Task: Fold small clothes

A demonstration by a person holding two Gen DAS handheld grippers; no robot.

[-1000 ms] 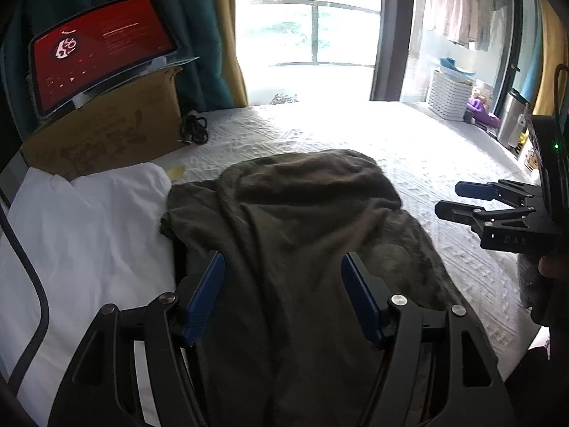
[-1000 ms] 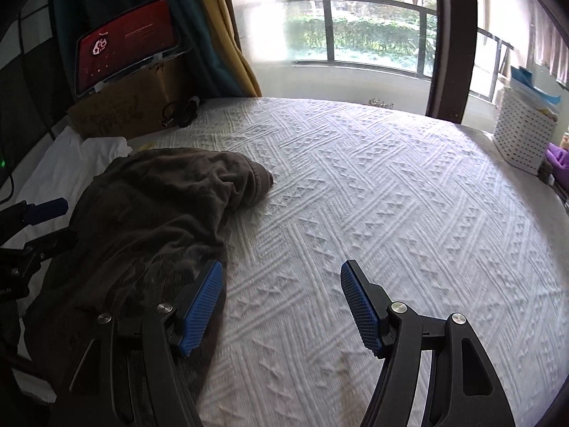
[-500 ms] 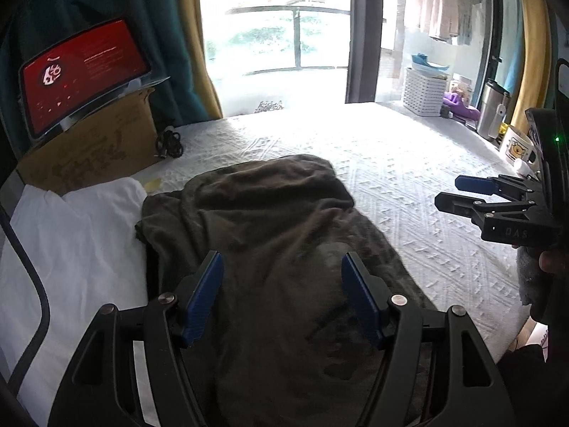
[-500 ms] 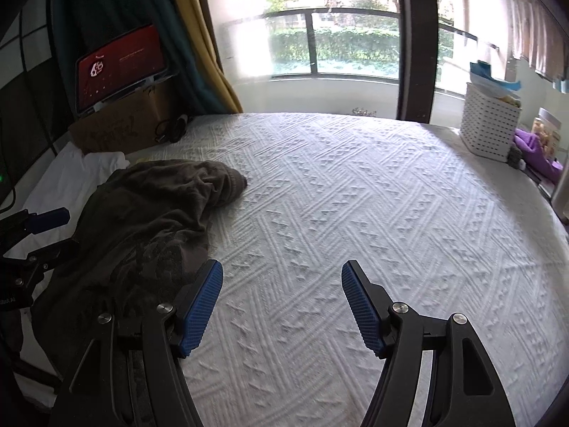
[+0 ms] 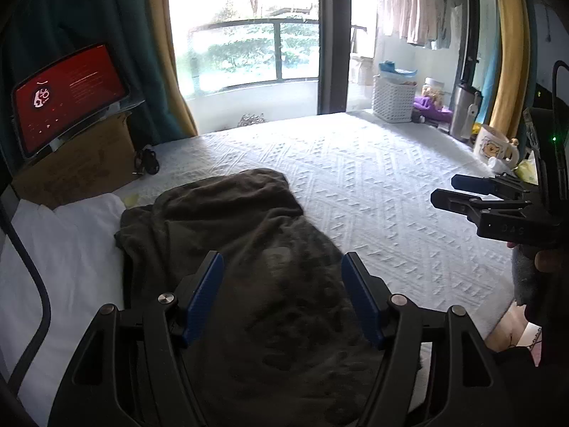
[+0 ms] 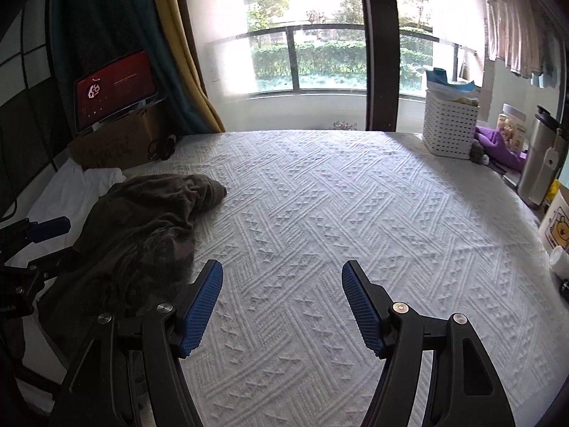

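A dark brown garment [image 5: 249, 249] lies crumpled on the white textured bedspread [image 5: 373, 185], at the bed's left front; it also shows in the right wrist view [image 6: 142, 235]. A white garment [image 5: 64, 249] lies flat to its left. My left gripper [image 5: 282, 295] is open and empty, held above the near part of the brown garment. My right gripper [image 6: 282, 306] is open and empty above bare bedspread, right of the brown garment; it shows from the side in the left wrist view [image 5: 458, 192].
A cardboard box [image 5: 78, 167] with a red-screened tablet [image 5: 67, 96] stands at the far left, with a black cable [image 5: 147, 162] beside it. A white basket [image 5: 393, 99], a steel flask [image 5: 462, 114] and a mug [image 5: 494, 146] line the right edge. A window is behind.
Both grippers have pulled back and up from the bed, so the brown garment sits lower and smaller in view. Both stayed open and the clothes have not moved.
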